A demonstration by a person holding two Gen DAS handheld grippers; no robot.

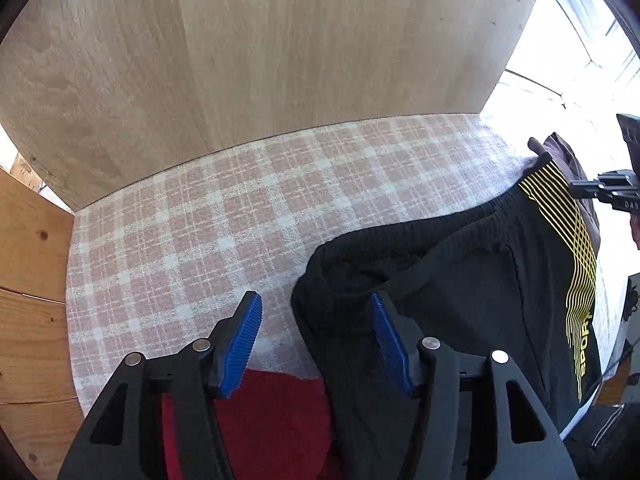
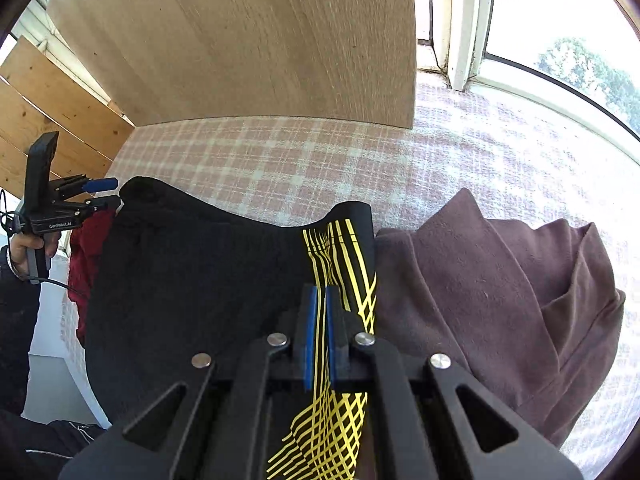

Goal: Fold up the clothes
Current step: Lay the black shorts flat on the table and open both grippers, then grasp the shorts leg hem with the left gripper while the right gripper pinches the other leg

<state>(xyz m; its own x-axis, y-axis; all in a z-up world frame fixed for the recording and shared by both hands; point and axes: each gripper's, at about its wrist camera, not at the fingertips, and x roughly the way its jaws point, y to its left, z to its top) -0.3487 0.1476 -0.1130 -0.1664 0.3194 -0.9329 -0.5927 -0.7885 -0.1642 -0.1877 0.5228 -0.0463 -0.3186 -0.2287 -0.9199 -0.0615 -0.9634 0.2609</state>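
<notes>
Black shorts (image 1: pixel 460 280) with yellow line print (image 2: pixel 320 264) lie on the checked cloth. In the left wrist view my left gripper (image 1: pixel 316 320) is open; its right blue pad (image 1: pixel 390 344) hangs over the shorts' left edge and its left pad (image 1: pixel 244 344) over the cloth. The right wrist view shows the left gripper (image 2: pixel 108 194) at the shorts' far left corner. My right gripper (image 2: pixel 320 294) is shut on the yellow-printed side of the shorts (image 2: pixel 192 280). Seen from the left wrist, the right gripper (image 1: pixel 578 191) meets the print at the far right.
A red garment (image 1: pixel 272 416) lies under the shorts' left side. A mauve garment (image 2: pixel 500 300) is heaped right of the shorts. The pink checked cloth (image 1: pixel 200 232) runs back to an upright wooden panel (image 1: pixel 280 40). A window (image 2: pixel 560 40) is at the right, and a person's hand (image 2: pixel 28 244) holds the left gripper.
</notes>
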